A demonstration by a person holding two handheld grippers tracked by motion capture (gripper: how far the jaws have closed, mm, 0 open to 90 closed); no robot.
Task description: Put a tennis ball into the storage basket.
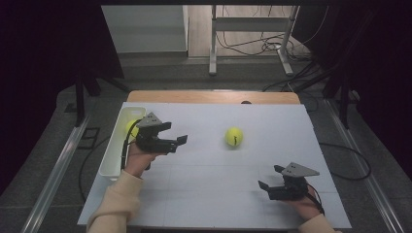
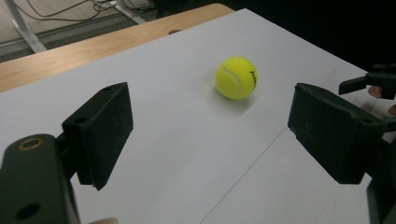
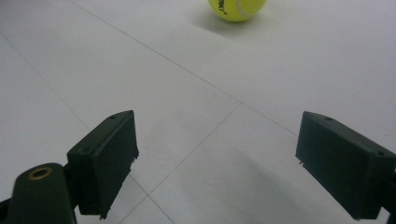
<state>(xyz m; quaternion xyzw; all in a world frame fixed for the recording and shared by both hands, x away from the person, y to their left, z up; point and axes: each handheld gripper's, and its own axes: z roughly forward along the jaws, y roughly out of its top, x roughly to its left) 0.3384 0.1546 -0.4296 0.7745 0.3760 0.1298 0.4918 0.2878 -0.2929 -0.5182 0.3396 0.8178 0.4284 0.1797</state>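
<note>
A yellow tennis ball [image 1: 233, 137] lies on the white table [image 1: 214, 194], a little past the middle. My left gripper [image 1: 176, 134] hovers to its left, jaws wide apart and pointing at the ball [image 2: 236, 77], nothing between them. A second yellow ball [image 1: 131, 127] sits in the white tray [image 1: 112, 155], partly hidden behind that gripper. My right gripper [image 1: 271, 176] rests near the front right of the table, open and empty, with the ball [image 3: 237, 9] far ahead at the top of its view.
The tray runs along the table's left edge. A wooden strip [image 1: 214, 96] borders the far edge. Beyond it stand metal frame legs [image 1: 213, 43] and floor cables [image 1: 262, 46]. The other gripper [image 2: 373, 84] shows at the right edge of the left gripper view.
</note>
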